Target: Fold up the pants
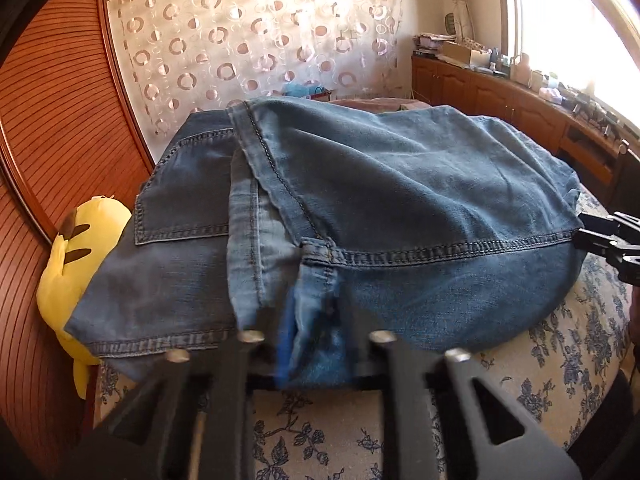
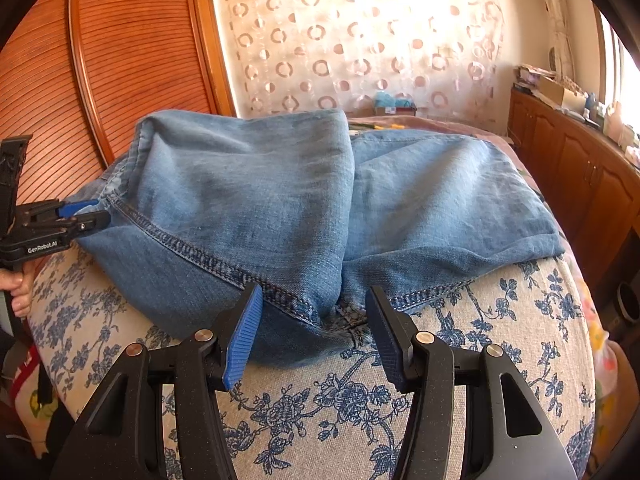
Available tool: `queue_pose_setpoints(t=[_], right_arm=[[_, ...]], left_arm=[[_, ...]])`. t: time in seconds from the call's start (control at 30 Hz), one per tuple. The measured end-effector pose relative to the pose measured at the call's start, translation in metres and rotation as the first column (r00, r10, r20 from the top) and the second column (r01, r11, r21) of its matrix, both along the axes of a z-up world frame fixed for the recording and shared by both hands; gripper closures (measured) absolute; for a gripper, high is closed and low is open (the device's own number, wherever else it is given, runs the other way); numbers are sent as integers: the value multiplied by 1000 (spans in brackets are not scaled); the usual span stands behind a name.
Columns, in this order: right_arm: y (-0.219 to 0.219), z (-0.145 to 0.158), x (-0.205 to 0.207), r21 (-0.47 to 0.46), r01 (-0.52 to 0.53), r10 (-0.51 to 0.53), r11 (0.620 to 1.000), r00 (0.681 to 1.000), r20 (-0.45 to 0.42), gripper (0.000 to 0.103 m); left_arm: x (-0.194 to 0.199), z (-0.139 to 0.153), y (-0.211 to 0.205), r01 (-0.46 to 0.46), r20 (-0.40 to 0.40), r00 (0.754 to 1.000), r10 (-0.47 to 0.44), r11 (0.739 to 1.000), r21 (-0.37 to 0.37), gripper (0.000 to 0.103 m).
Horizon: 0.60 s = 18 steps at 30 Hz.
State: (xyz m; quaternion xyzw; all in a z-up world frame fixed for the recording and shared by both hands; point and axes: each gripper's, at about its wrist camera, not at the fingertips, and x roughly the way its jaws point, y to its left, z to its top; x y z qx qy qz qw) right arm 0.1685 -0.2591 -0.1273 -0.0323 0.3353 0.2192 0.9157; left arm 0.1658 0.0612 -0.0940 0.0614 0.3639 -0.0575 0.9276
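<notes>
Right wrist view shows the pants point(image 2: 280, 200) lying folded on the bed point(image 2: 500, 320), long axis running across my view. My right gripper point(image 2: 314, 332) has its fingers spread wide, straddling the crotch seam and gripping nothing. My left gripper point(image 2: 86, 216) is at the pants' left end, fingers closed on the denim there. Both ends lie near; the right must close before any lift.
</notes>
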Motion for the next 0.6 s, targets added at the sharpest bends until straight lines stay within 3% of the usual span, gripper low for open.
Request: queue_pose_setpoints(t=[0.03, 0.07, 0.17, 0.4, 0.47, 0.53, 0.6], right_arm=[[0, 0, 0, 1, 0, 0, 1000, 1000, 0, 48], [0, 0, 0, 1, 0, 0, 1000, 1000, 0, 48], [0, -1, 0, 1, -1, 1, 1000, 1000, -2, 48], [2, -2, 1, 0, 1, -1, 1000, 1000, -4, 48], [1, -3, 0, 3, 6, -6, 1000, 1000, -2, 48], [1, -3, -1, 1, 13, -13, 1000, 1000, 0, 48], [-1, 1, -5, 0, 37, -37, 999, 999, 24, 48]], left_arm=[[-2, 2, 3, 3, 7, 1000, -3, 1000, -12, 99], [-7, 5, 5, -4, 28, 1000, 4, 1000, -27, 100], [-21, 13, 16, -28, 70, 997, 32, 997, -66, 101], [-28, 9, 26, -58, 51, 997, 63, 995, -86, 94], [-30, 13, 25, -54, 64, 996, 59, 995, -88, 87], [-31, 17, 23, -50, 76, 995, 57, 995, -91, 68], [-33, 22, 20, -29, 90, 995, 38, 995, -98, 59]])
